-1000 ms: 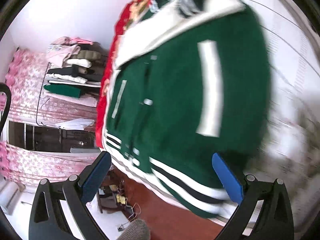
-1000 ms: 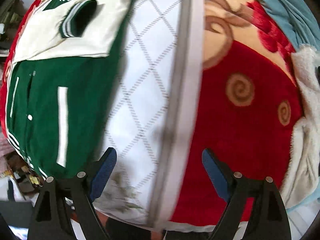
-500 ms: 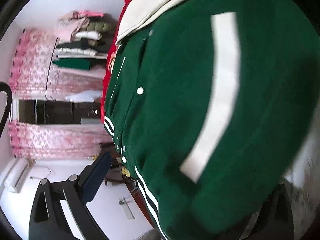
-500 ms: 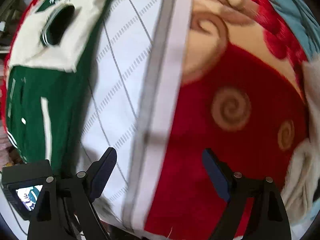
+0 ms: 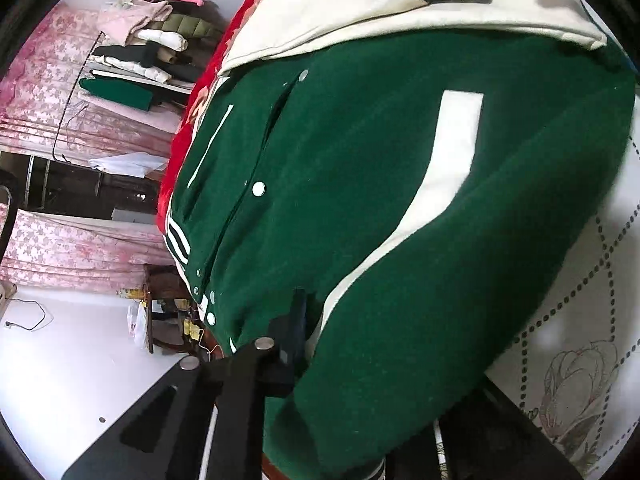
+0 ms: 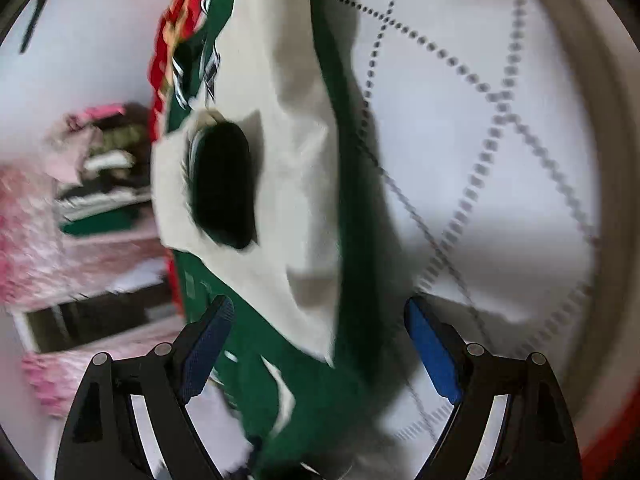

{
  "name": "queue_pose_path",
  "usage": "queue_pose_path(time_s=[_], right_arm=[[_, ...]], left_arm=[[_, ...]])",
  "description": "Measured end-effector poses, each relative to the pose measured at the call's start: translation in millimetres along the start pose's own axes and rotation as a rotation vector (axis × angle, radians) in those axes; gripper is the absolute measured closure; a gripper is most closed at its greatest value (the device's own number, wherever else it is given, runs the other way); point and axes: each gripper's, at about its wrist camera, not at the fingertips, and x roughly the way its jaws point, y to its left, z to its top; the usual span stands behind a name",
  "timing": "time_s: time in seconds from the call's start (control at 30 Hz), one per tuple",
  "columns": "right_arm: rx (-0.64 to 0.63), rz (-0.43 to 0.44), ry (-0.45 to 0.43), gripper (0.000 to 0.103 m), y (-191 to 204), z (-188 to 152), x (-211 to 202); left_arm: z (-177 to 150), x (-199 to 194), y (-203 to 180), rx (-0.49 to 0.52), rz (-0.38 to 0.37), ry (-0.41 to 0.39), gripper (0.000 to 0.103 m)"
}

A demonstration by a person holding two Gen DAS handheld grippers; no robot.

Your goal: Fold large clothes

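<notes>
My left claw (image 5: 316, 344) points down at a slant and has just closed on the hem of the green jacket (image 5: 360, 208); the cloth is pinched between its jaws. The jacket lies flat on the white quilt (image 5: 592, 320) of the bed, its long axis running from the hem near me up to the cream sleeve (image 5: 400, 8). My right claw (image 6: 320, 348) also tilts down, jaws wide, a little narrower than a moment ago, over the jacket's edge (image 6: 352, 340) and gripping nothing.

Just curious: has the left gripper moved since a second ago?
Yes. The left gripper went in toward the green jacket on the quilt, and its jaws just closed on the hem.
</notes>
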Motion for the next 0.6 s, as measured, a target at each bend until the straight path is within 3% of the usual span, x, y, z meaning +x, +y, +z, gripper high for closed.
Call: queue_pose_path(time_s=[0.03,0.07,0.1,0.2,0.37,0.6], right_arm=[[0.006,0.016,-0.016,0.034,1.7,2.2,2.7],[0.010,0.005,-0.018,0.066,3.7,2.6,10.3],[0.019,-0.004,-0.024,0.082,5.9,3.2,17.3],[-0.011,-0.021,-0.081,0.091,26.2,-0.5,16.0],[-0.084,-0.001,-0.182,0.093,91.1,-19.4,-37.8],[-0.208,-0.060,-0.245,0.093,203.9,-39.0,-87.4]], left_arm=[[0.5,-0.6,2.1,-0.002,-0.007,0.000,0.092],[1.8,-1.7,5.3,-0.002,-0.017,-0.002,0.094],[2.5,-3.3,7.7,0.000,-0.021,-0.007,0.094],[7.7,-14.9,24.2,0.003,-0.040,-0.038,0.096],[20.8,-35.9,72.9,-0.023,-0.115,-0.090,0.097],[57.4,-26.7,161.4,-0.062,-0.306,-0.096,0.097]])
